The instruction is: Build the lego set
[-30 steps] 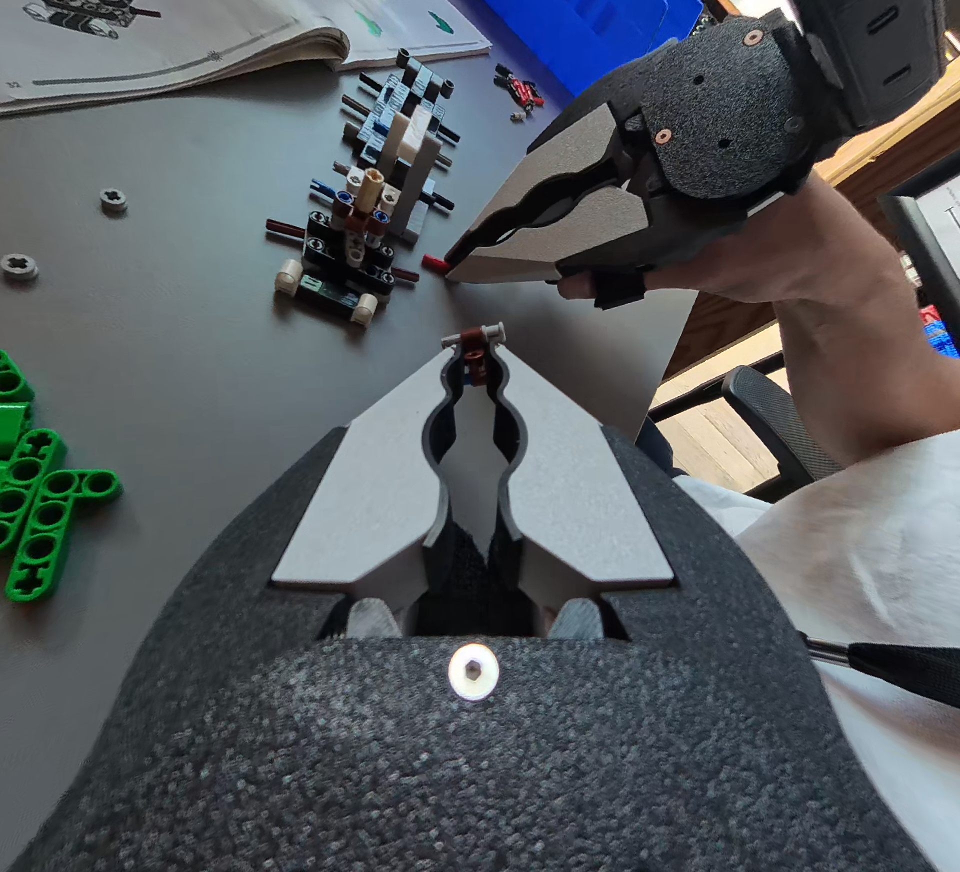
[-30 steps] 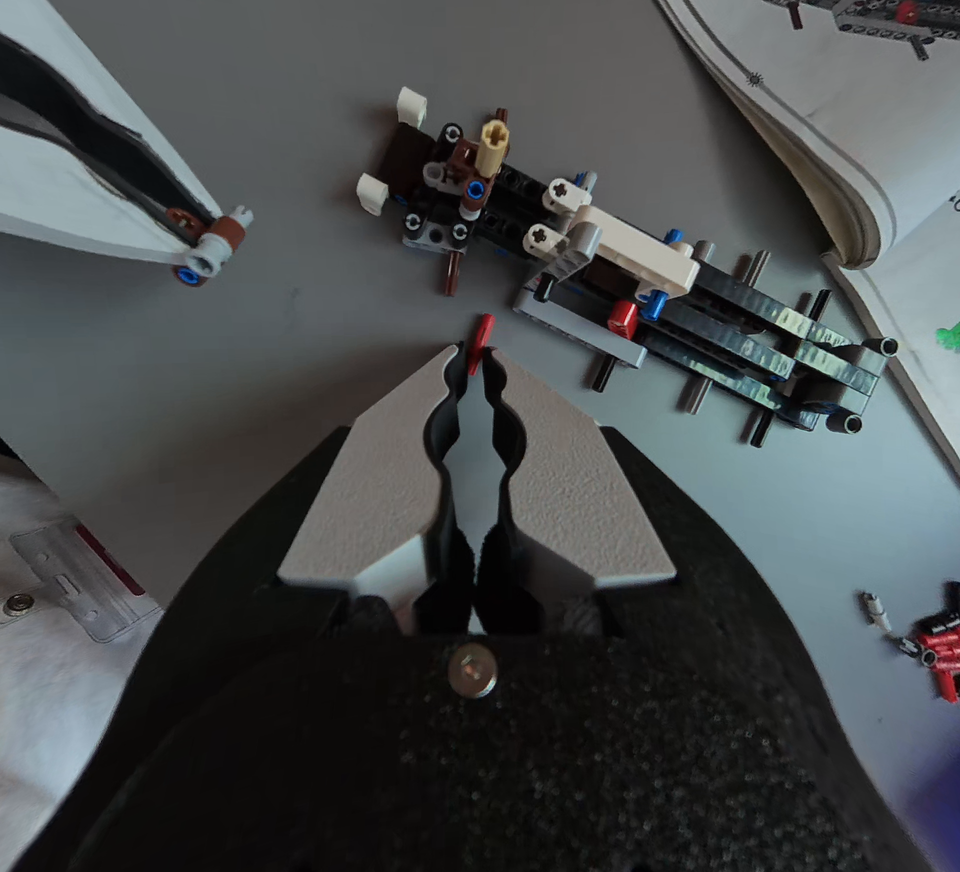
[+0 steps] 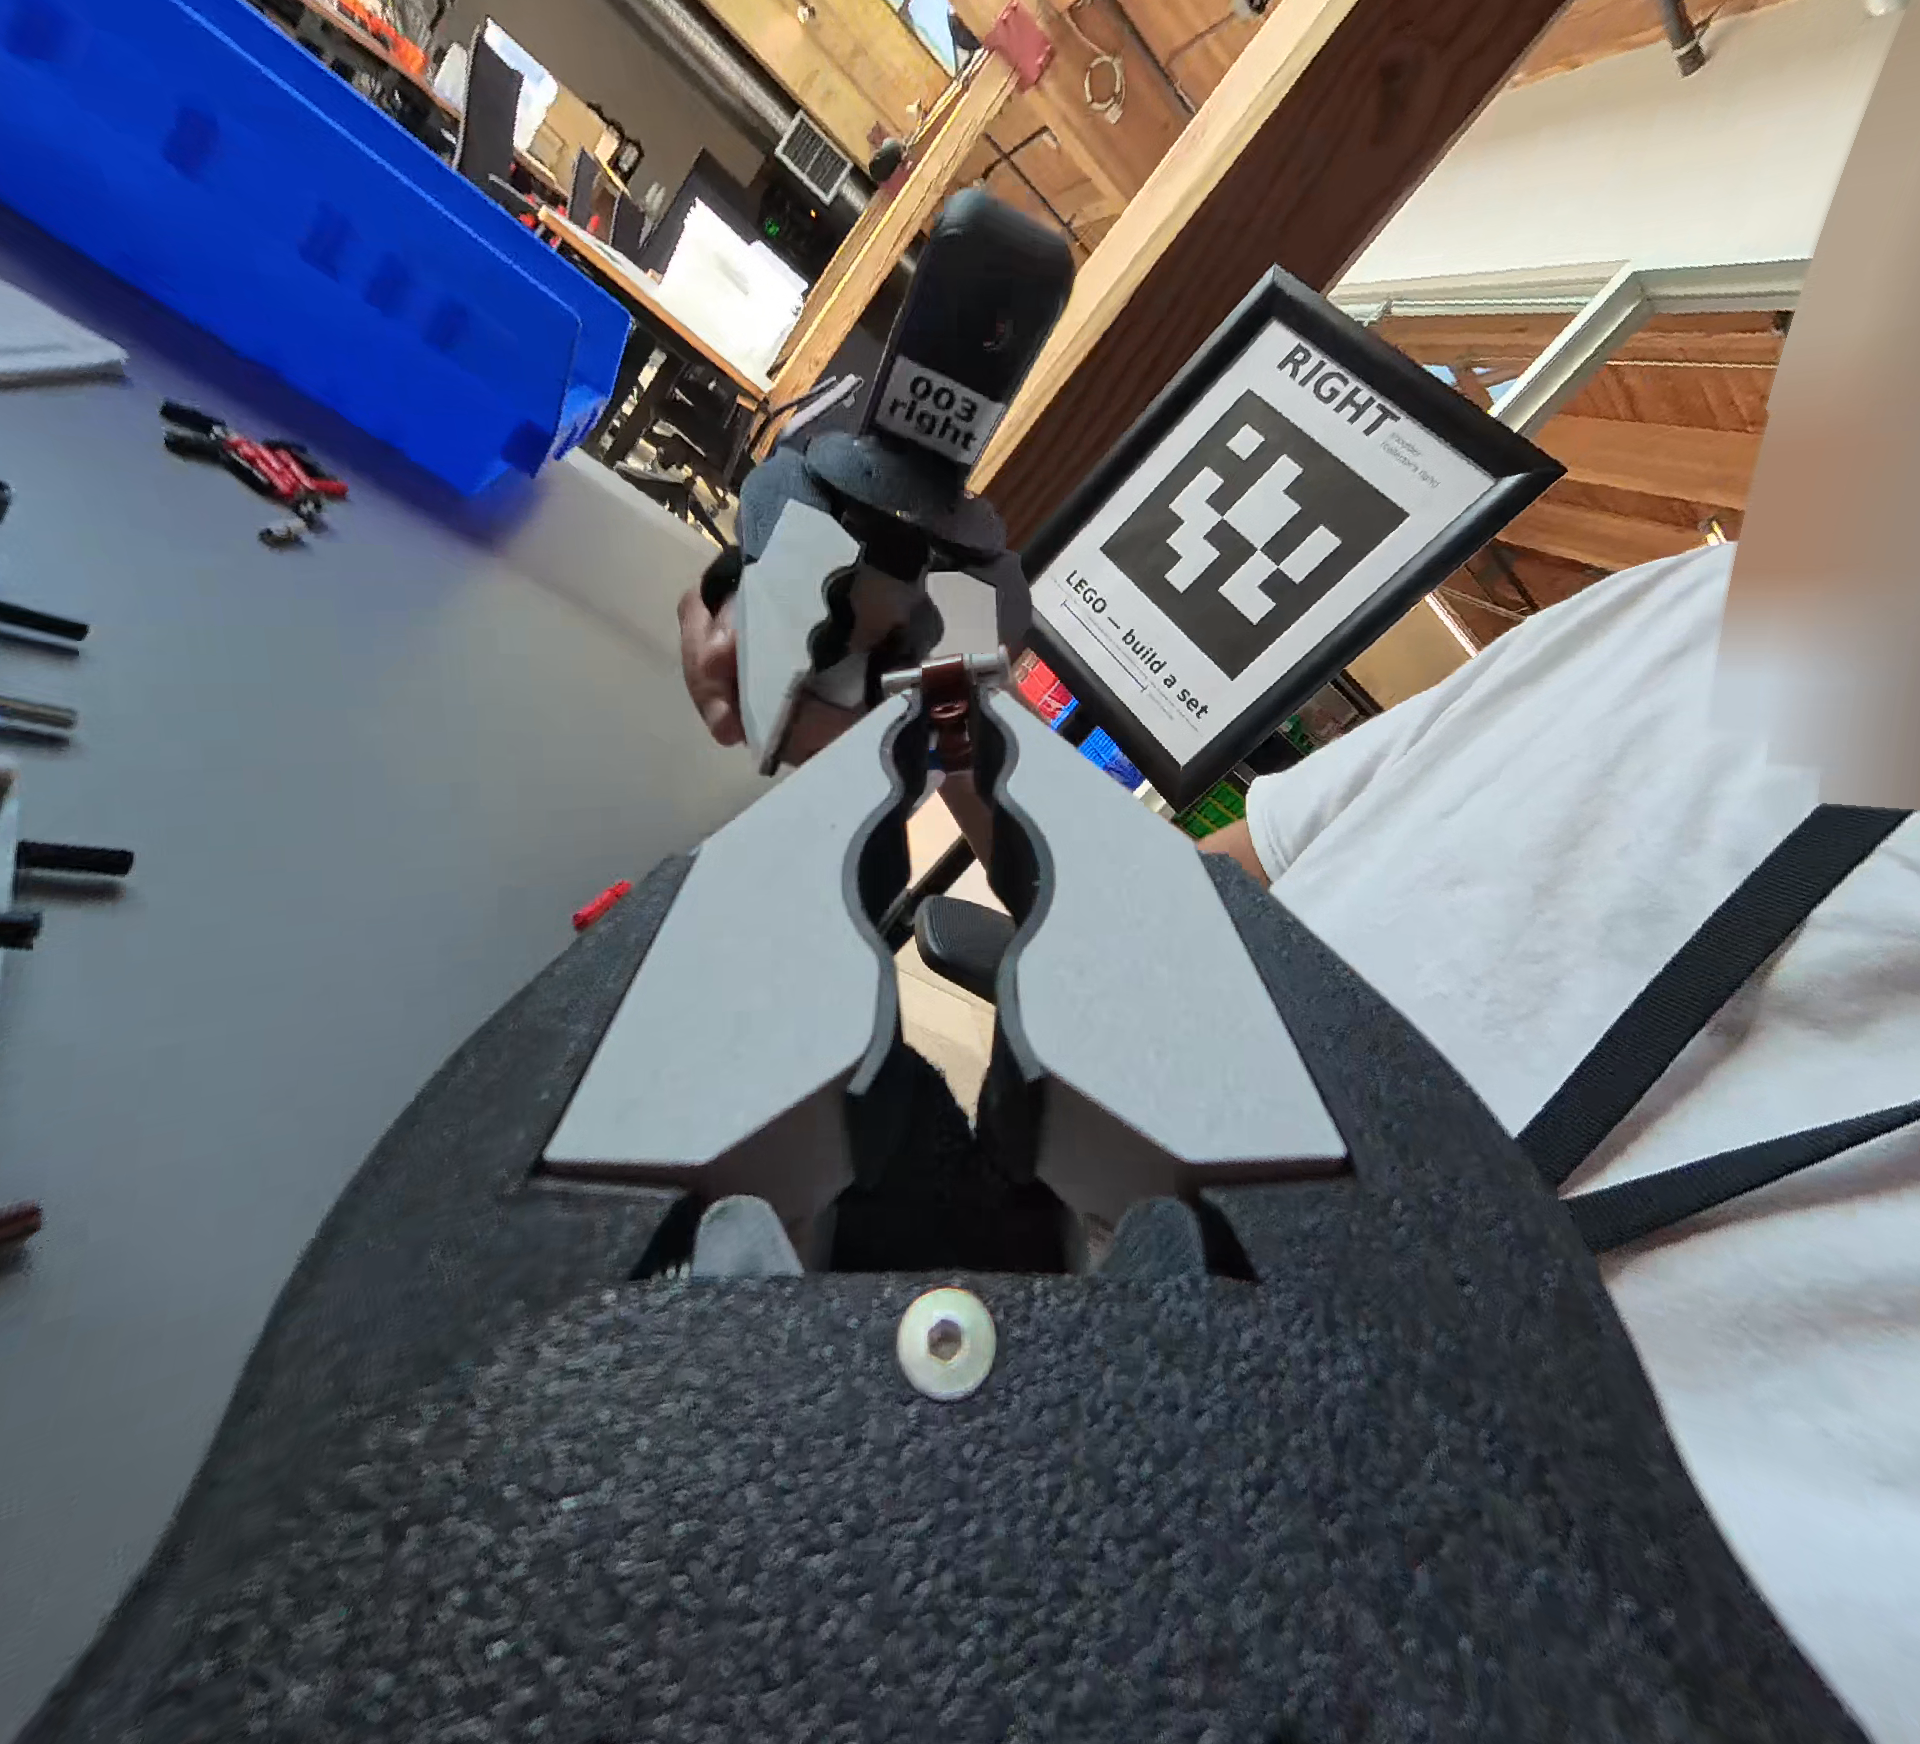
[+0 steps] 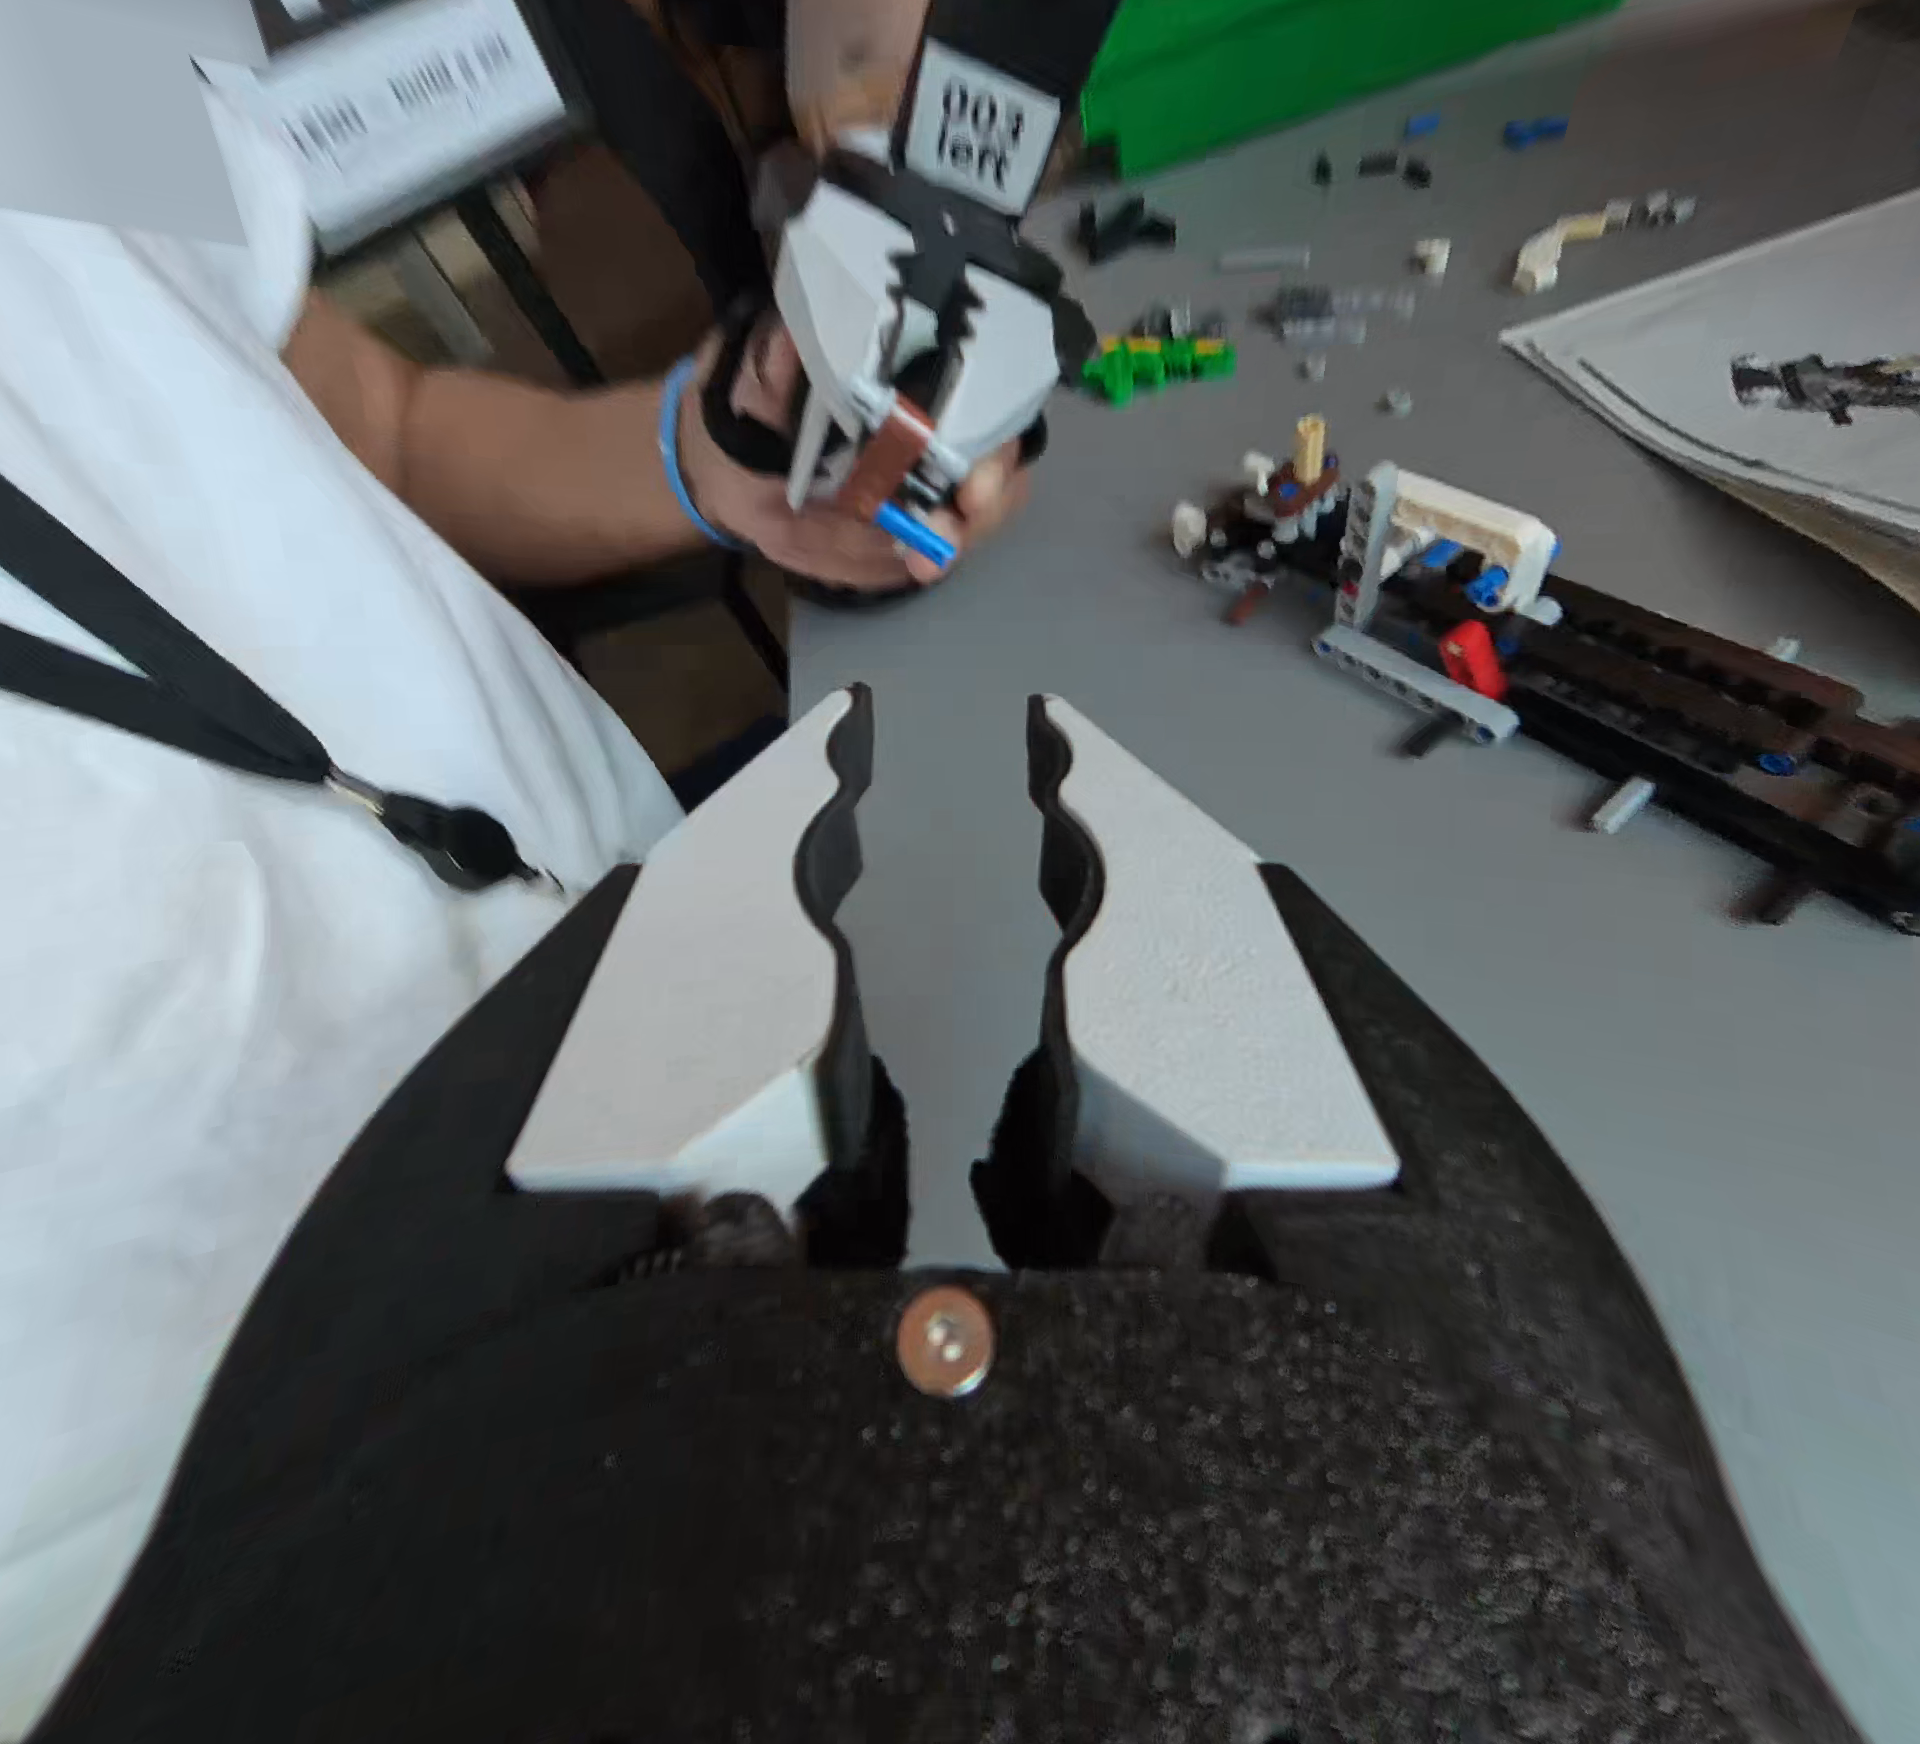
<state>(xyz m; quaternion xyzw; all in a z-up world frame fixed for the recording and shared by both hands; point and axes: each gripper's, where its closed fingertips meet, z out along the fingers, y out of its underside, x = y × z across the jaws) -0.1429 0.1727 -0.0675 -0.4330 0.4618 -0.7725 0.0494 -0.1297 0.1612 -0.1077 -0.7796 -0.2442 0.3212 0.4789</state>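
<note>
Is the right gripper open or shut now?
Open. The right gripper shows a clear gap between its fingertips, with only grey table visible through it and nothing held.

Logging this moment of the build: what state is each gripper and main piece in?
Left gripper: shut on the small brown subassembly, held in the air.
Right gripper: open, holding nothing.
Red pin: lying loose on the table.
Main assembly: resting on the table, untouched.

My left gripper (image 3: 943, 715) is raised off the table, jaws clamped tight (tips pinch sth small); R gripper (image 4: 948, 702) faces it, fingers parted, empty.
</note>
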